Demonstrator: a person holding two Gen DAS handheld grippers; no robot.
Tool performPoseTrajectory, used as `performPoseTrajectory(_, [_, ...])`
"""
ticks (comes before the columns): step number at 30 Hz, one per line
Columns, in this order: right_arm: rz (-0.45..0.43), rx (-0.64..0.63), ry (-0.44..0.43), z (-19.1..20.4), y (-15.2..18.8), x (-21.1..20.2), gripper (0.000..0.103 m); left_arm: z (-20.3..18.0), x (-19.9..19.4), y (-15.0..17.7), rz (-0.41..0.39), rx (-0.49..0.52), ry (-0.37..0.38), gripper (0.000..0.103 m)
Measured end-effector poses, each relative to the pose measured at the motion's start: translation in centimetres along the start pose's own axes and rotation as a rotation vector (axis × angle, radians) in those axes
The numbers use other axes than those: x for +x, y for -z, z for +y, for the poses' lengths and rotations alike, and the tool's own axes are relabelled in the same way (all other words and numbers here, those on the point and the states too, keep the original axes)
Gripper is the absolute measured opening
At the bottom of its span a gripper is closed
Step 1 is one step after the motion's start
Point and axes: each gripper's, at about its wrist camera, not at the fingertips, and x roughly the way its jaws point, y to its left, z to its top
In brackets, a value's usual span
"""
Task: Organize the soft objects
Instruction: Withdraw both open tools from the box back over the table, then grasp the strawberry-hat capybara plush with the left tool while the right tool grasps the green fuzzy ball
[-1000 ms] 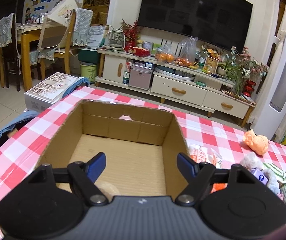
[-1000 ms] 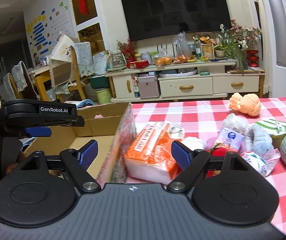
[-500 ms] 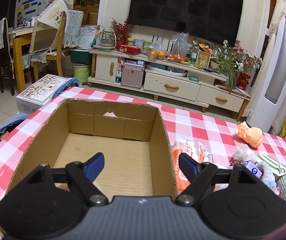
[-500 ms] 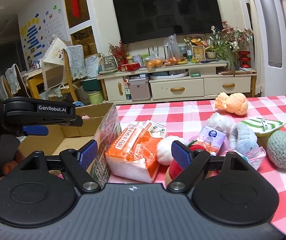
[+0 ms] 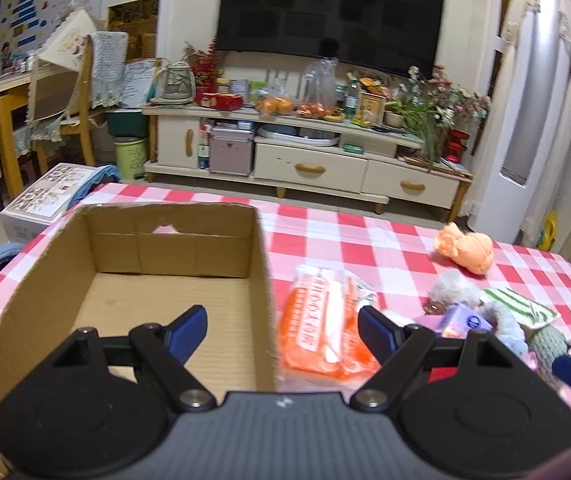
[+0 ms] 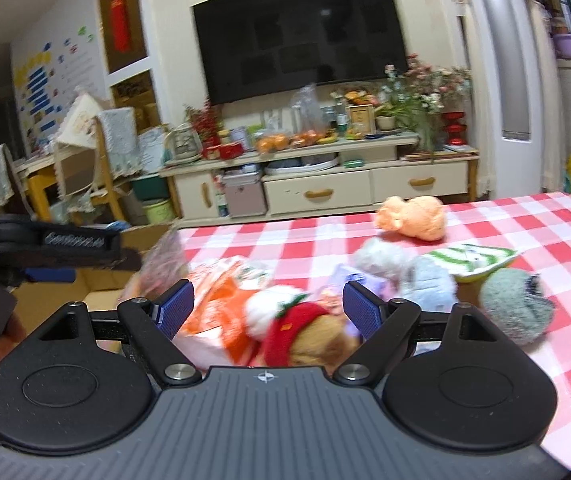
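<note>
Your left gripper (image 5: 281, 330) has just been opening and its jaws stand apart with nothing held, straddling the right wall of the open cardboard box (image 5: 49, 276), one finger over the box floor and the other over the orange packet (image 5: 321, 320) lying just beside that wall on the red-checked tablecloth (image 5: 385, 240); your right gripper (image 6: 268, 304) also gapes wide, gripping nothing, above a red-capped plush toy (image 6: 297, 320) in the heap of soft things. An orange plush (image 6: 413, 218) lies apart farther back; a grey knitted ball (image 6: 515, 306) sits right of the heap.
</note>
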Motion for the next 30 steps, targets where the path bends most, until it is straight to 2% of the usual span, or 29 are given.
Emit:
performPoseTrajectory(4, [-0.019, 0.030, 0.054, -1.9, -0.4, -0.3, 0.103, -1.8, -0.1, 0.5, 0.001, 0.050, 0.052, 0.087])
performPoseTrajectory(10, [-0.051, 0.075, 0.166, -5.6, -0.8, -0.6, 0.103, -4.5, -0.3, 1.7, 0.002, 0.131, 0.144, 0.087])
performPoseTrajectory(18, [-0.053, 0.162, 0.336, -11.7, -0.3, -0.6, 0.103, -8.0, 0.5, 4.0, 0.050, 0.224, 0.256, 0.087])
performPoseTrajectory(23, [0.017, 0.181, 0.400, -14.6, 0.4, 0.8, 0.103, -10.1, 1.8, 5.5, 0.087, 0.295, 0.264, 0.087])
performPoseTrajectory(30, [0.098, 0.204, 0.372, -16.3, 0.8, 2.6, 0.103, -11.4, 4.4, 6.6, 0.131, 0.330, 0.229, 0.086])
